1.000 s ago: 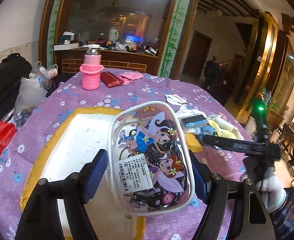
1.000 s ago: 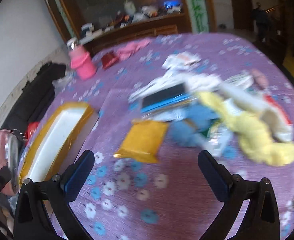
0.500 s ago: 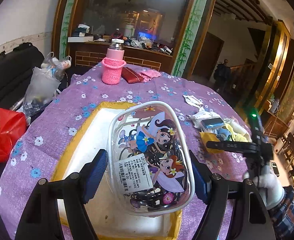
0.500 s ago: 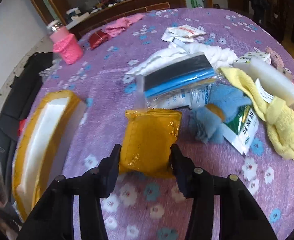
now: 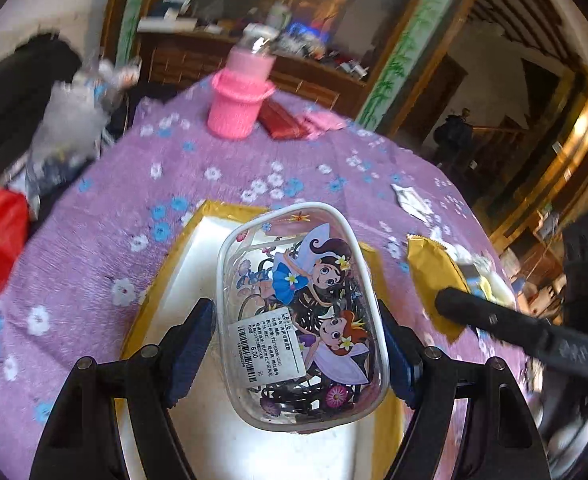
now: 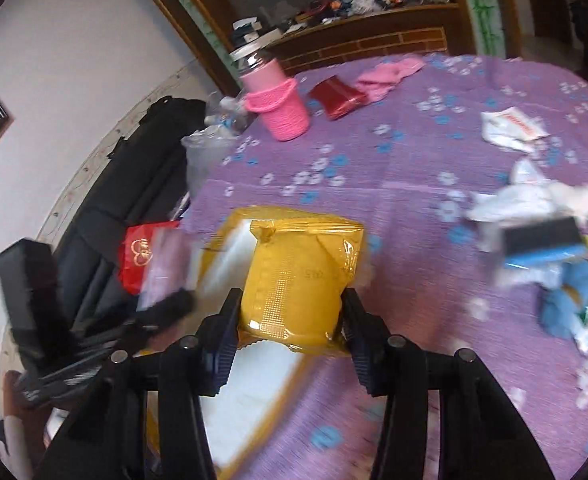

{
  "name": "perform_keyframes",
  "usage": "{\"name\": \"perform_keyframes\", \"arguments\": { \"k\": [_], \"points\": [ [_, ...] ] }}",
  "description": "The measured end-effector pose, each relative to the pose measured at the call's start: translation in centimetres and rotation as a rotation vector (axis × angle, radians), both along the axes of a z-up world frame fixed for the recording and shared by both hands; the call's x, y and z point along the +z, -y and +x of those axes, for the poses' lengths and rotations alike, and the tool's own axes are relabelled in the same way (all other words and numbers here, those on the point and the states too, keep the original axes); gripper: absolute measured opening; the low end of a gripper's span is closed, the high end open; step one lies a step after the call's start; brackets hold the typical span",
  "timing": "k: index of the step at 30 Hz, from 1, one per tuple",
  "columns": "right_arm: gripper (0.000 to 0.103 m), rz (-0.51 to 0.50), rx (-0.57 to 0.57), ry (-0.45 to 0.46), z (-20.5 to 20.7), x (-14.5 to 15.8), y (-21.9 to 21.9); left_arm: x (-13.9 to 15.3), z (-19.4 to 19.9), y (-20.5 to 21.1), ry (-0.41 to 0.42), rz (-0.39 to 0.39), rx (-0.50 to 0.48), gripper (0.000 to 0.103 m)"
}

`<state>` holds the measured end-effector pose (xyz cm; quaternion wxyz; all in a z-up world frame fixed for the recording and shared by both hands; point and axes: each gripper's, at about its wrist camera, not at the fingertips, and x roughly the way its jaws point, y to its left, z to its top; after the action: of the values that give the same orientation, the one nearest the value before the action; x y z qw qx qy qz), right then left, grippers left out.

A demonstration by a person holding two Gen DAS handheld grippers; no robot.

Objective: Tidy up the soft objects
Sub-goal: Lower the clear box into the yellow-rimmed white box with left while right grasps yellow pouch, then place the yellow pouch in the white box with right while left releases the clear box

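Both loads look bound for the yellow-rimmed tray (image 5: 166, 280): the left hand-held gripper (image 5: 297, 350) clamps the cartoon pouch (image 5: 301, 312), the right hand-held gripper (image 6: 292, 326) pinches the yellow packet (image 6: 299, 276), each needing lowering, probably, then release.

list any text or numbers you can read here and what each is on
"6.00": on the white price sticker on the clear cartoon pouch held in the left gripper; its barcode digits and other lines are too small to read.
Faint stamped characters on the yellow packet in the right gripper: too blurred to read.
Gold emblem on the red bag: not readable.
Red print on the white wrapper: blurred.
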<state>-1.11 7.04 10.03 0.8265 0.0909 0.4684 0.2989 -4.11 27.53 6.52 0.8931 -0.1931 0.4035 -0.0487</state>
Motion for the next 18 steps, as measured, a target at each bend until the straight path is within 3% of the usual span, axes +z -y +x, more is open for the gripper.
{"name": "perform_keyframes", "arguments": {
  "k": [5,8,13,16,18],
  "points": [
    [0.048,0.022,0.004,-0.061,2.3,-1.9,-3.1,-2.4,3.3,-1.3,-0.046,-0.083,0.017,0.081],
    [0.048,0.02,-0.007,-0.082,3.6,-3.1,-4.2,-3.1,4.2,-1.6,-0.055,-0.082,0.048,0.081],
    [0.051,-0.051,-0.026,-0.064,4.6,-4.1,-4.7,-3.6,4.8,-2.7,-0.075,-0.129,0.072,0.083],
    [0.062,-0.079,-0.04,-0.04,4.9,-4.3,-4.7,-3.5,4.8,-3.1,-0.075,-0.139,0.081,0.083],
    [0.063,-0.086,-0.043,-0.028,5.0,-4.3,-4.7,-3.4,4.8,-3.2,-0.074,-0.144,0.076,0.084]
  ]
}}
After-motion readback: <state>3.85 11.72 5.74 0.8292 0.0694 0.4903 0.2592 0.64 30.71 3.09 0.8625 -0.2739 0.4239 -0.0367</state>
